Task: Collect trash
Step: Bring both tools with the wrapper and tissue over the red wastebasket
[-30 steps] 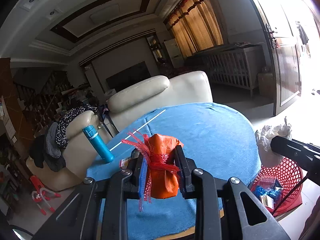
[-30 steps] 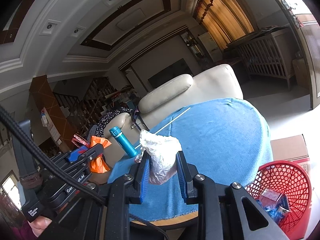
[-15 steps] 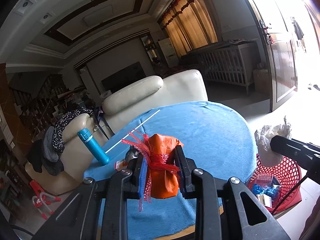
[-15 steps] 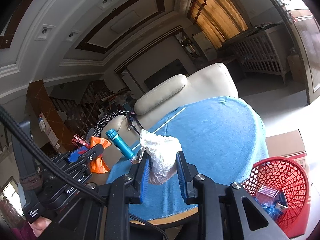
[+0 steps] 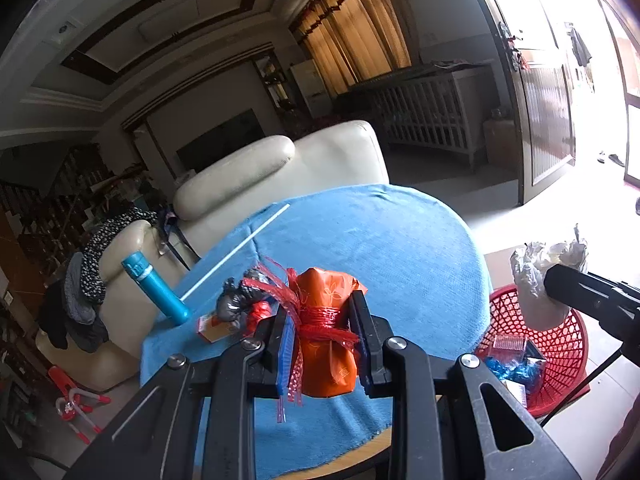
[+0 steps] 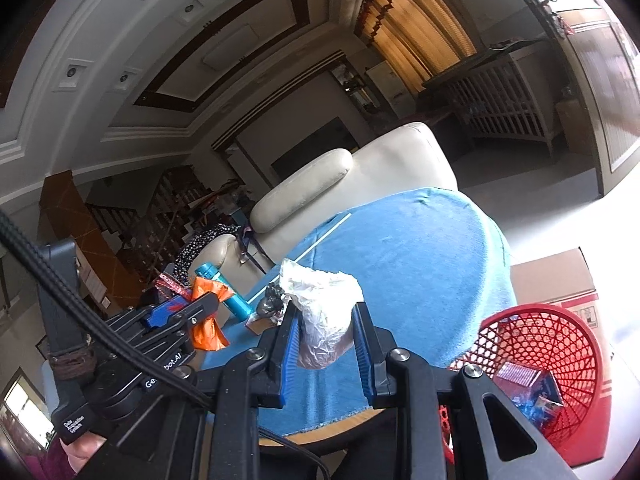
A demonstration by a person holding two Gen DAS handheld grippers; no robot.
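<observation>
My left gripper (image 5: 322,330) is shut on an orange bag tied with red netting (image 5: 326,332), held above the near edge of the blue-clothed round table (image 5: 372,248). My right gripper (image 6: 326,334) is shut on a crumpled clear plastic bag (image 6: 320,316). In the left wrist view that plastic bag (image 5: 536,288) hangs over the red mesh basket (image 5: 560,344) on the floor at right. The right wrist view shows the basket (image 6: 544,364) at lower right, with several pieces of trash inside, and the orange bag (image 6: 206,316) at left.
On the table lie a teal bottle (image 5: 156,290), a grey crumpled wrapper (image 5: 236,300), a small orange-and-white box (image 5: 212,326) and a long white stick (image 5: 236,250). A cream sofa (image 5: 280,176) stands behind it. A cardboard box (image 6: 552,280) sits beside the basket.
Both grippers have drifted a little with their loads still held. The view has dipped, so the table, the wrapper and the basket show lower and fuller.
</observation>
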